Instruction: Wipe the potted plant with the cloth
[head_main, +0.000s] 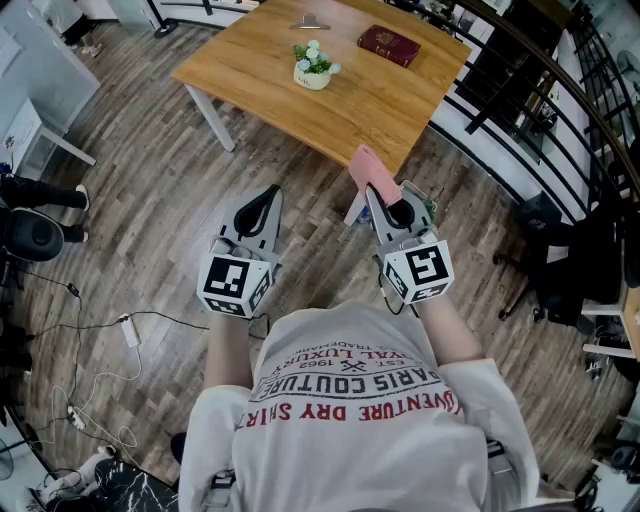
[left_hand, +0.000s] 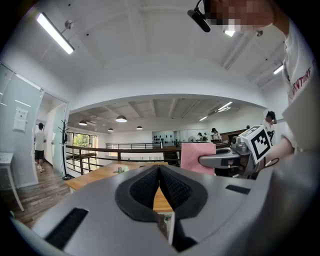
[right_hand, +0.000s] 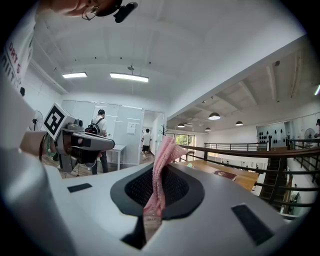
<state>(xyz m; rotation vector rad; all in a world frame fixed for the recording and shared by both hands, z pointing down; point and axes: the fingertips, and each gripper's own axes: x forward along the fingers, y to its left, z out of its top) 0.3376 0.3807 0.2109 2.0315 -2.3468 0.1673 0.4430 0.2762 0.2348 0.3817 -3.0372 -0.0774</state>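
**While the right tongs (right_hand: 154, 186) pinch the cloth (right_hand: 163, 159), the potted plant (head_main: 313, 65) stands well apart on the surface (head_main: 385, 105)**

Where the right tongs close in their own view, the dark ribbed pads press on a pink cloth. It rises out of the grip as a folded strip and bends over at its top. In the head view the same cloth (head_main: 367, 168) pokes out past the tips of the right tongs (head_main: 374, 195), just right of the frame's centre. It overlaps the near edge of the wooden surface.

The left tongs (left_hand: 159, 172) are closed and empty, their pad tips touching in their own view. In the head view the left tongs (head_main: 266, 196) sit left of centre, level with the right pair, over the plank floor (head_main: 150, 190). Each pair carries a cube with square black-and-white markers, the left cube (head_main: 235, 283) and the right cube (head_main: 418, 270), at the lower middle of the frame.

The potted plant, a small white pot with pale flowers and green leaves, stands upright near the top centre. Neither pair of tongs touches it. To its right, near the surface's far edge, lies a dark red book (head_main: 389, 45).

A black railing (head_main: 500, 95) runs down the right side. Cables (head_main: 105, 335) trail across the floor at lower left. The person's printed shirt (head_main: 360, 420) fills the bottom of the frame.
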